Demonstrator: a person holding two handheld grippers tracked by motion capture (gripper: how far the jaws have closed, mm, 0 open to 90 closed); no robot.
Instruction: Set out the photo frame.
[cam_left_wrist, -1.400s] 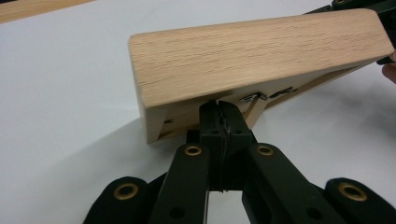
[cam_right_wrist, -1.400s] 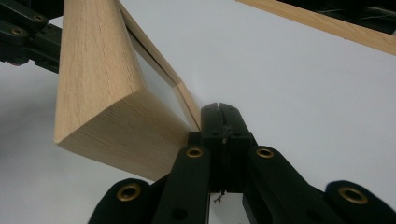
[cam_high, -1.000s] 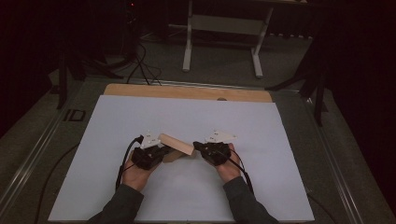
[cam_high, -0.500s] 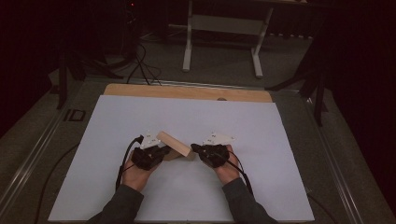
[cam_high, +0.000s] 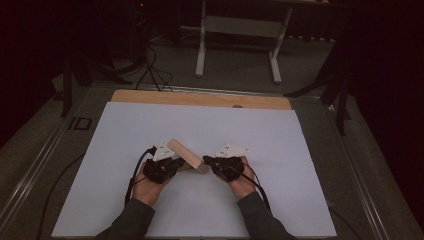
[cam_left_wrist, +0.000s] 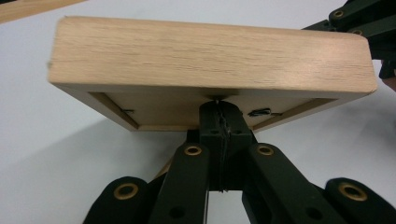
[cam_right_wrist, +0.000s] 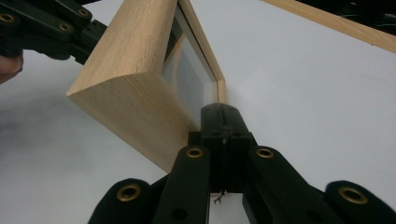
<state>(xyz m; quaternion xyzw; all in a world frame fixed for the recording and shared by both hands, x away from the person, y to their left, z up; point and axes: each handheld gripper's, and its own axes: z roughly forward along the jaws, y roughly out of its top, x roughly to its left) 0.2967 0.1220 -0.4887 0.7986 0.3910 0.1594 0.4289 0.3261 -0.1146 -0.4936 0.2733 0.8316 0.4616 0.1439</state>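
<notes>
A wooden picture frame (cam_high: 187, 155) sits tilted at lower centre of the white worktop (cam_high: 280, 140), propped between both tools. The left gripper (cam_high: 176, 164) and right gripper (cam_high: 206, 160), jaws pressed together, nudge its edges without pinching it. Judging by this, laying it flat remains.
</notes>
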